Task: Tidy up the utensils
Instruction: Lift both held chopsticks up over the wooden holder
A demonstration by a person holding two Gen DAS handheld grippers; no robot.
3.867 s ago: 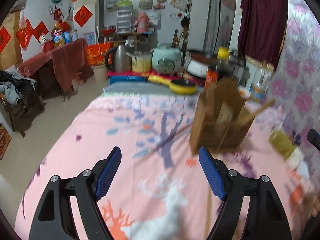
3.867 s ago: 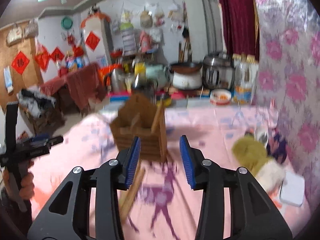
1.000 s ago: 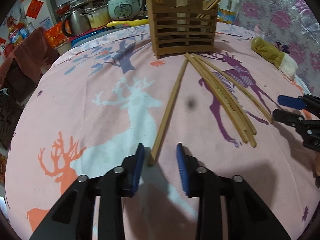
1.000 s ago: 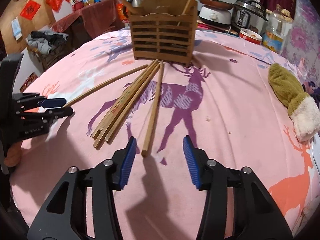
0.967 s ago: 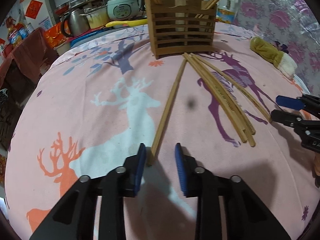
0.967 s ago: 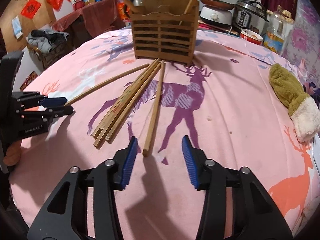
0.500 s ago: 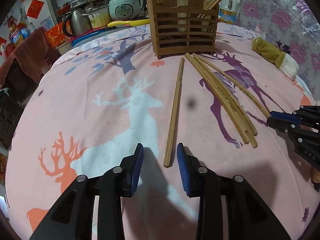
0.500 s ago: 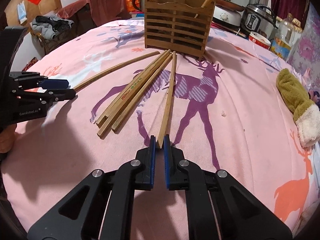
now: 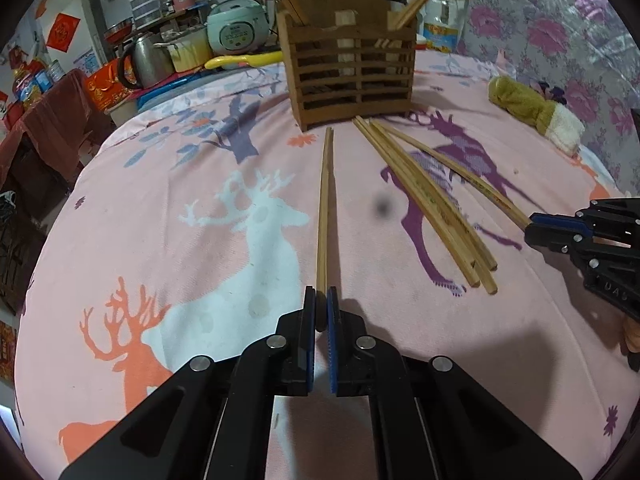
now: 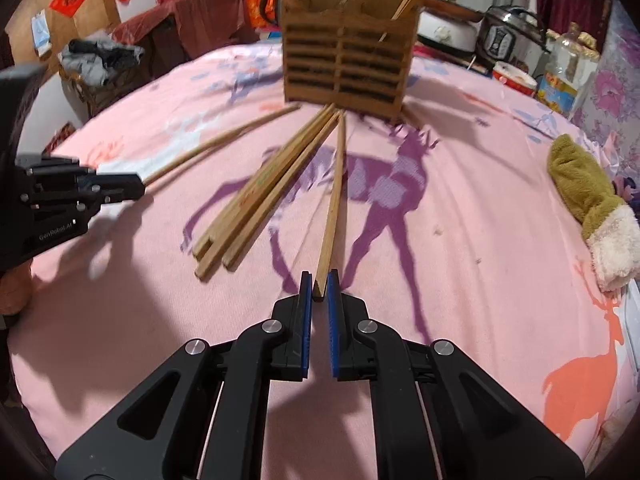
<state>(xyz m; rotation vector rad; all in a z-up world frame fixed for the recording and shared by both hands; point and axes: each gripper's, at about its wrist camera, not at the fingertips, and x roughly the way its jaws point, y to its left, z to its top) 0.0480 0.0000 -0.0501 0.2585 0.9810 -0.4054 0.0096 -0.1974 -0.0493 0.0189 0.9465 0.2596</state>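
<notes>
the slatted brown wooden utensil holder point(image 9: 347, 66) stands upright on the pink deer-print cloth point(image 9: 224, 216) covering the worktop and serves as the landmark. left to right in the left wrist view: the left gripper point(image 9: 321, 304) has its jaws clenched on the near end of a single wooden chopstick point(image 9: 325, 200); these jaws have just been closing. the chopstick's far end lies just in front of the holder's left corner. right of it, a bundle of loose wooden chopsticks point(image 9: 424, 196) fans out from the holder's front. the right gripper point(image 10: 319, 286) has its jaws clenched on the near end of another lone wooden chopstick point(image 10: 335, 196), whose far end points to the holder's front, beside the bundle. right of the holder lies an olive and white plush mitten point(image 10: 588, 200), well apart. several chopsticks stand tilted inside the holder.
</notes>
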